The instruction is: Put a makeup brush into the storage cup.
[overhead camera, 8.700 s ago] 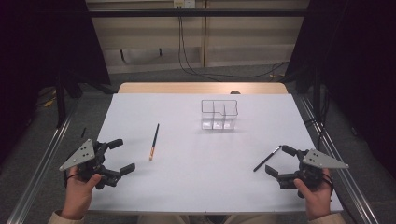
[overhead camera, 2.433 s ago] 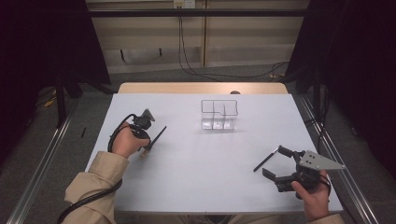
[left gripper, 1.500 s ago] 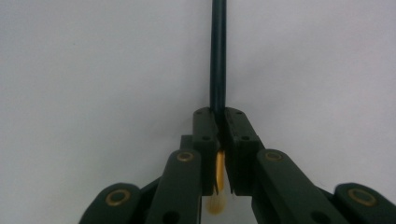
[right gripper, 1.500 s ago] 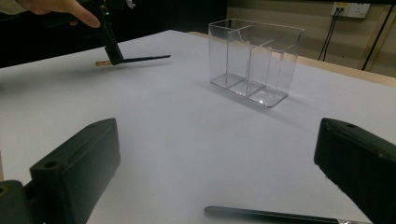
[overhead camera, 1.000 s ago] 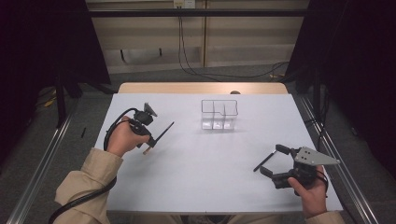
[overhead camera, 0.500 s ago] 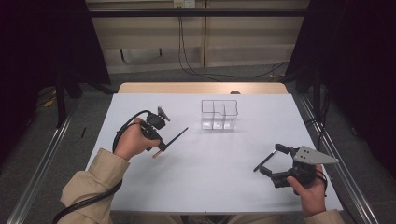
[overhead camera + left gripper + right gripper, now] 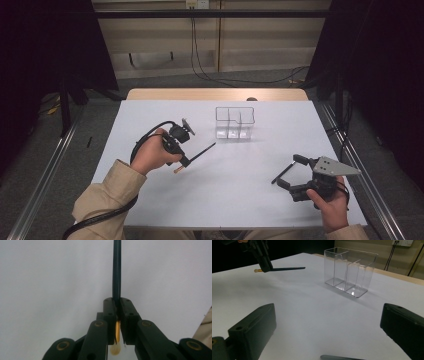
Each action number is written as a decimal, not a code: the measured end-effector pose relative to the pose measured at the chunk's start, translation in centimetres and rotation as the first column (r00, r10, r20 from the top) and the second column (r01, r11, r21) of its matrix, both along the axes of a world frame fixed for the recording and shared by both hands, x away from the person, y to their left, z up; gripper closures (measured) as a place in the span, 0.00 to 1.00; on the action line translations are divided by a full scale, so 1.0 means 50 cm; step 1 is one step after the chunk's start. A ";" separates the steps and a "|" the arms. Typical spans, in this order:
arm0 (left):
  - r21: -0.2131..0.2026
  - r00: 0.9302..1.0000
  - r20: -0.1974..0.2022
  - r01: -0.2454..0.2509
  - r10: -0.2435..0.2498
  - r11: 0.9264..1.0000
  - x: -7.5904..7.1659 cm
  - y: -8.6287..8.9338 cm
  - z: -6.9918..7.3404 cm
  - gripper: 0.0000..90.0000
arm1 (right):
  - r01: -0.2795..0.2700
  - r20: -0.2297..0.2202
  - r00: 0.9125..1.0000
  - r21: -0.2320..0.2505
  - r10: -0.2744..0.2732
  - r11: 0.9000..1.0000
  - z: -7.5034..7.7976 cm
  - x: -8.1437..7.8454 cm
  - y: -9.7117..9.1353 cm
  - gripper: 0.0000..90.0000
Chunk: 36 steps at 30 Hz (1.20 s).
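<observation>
left gripper point(image 7: 186, 162) sits left of centre in the high view, jaws clamped on a thin dark pencil-like stick with a yellowish end point(image 7: 200, 153) — grip falls near the yellow end, the dark shaft pointing up and right toward the clear plastic three-compartment box point(image 7: 235, 122) at upper centre. stick is held off the white table sheet point(image 7: 240, 190), roughly level; in the right gripper view it hangs at upper left point(image 7: 284, 269), apart from the box point(image 7: 350, 271). in the left gripper view the pads point(image 7: 110, 315) press the stick point(image 7: 116, 270) between them, shaft running straight up the frame. right gripper point(image 7: 290, 172) low at lower right of the high view, jaws spread wide with nothing between them — a second dark stick point(image 7: 282, 172) lies on the sheet just beside it, its end showing at the bottom edge of the right gripper view point(image 7: 339, 357).
</observation>
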<state>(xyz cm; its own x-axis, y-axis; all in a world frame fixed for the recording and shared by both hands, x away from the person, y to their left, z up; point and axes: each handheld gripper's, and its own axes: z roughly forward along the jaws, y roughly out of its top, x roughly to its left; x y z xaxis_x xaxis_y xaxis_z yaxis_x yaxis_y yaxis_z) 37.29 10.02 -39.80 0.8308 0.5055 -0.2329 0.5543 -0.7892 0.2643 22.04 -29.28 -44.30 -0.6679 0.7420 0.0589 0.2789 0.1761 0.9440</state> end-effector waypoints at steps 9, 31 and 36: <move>-0.013 0.996 -0.011 0.084 -0.084 0.996 -0.021 -0.042 0.002 0.93 | -0.010 0.002 1.000 -0.009 0.010 1.000 0.002 0.003 0.004 0.00; -0.010 0.974 -0.006 0.227 -0.227 0.974 -0.076 -0.122 -0.004 0.93 | -0.087 -0.032 0.996 -0.028 0.086 0.996 0.003 0.014 0.023 0.00; -0.012 0.968 -0.010 0.250 -0.250 0.968 -0.083 -0.130 -0.002 0.93 | -0.128 -0.059 0.991 -0.059 0.124 0.990 0.002 0.024 0.032 0.00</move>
<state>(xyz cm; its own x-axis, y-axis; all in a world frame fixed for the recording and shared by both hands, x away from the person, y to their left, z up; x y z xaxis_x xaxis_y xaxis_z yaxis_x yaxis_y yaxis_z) 33.11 3.54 -39.93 0.9278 0.2796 -0.2471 0.3428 -0.9002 0.2685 23.23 -27.67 -44.19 -0.7532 0.6556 0.0539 0.3017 0.2715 0.9139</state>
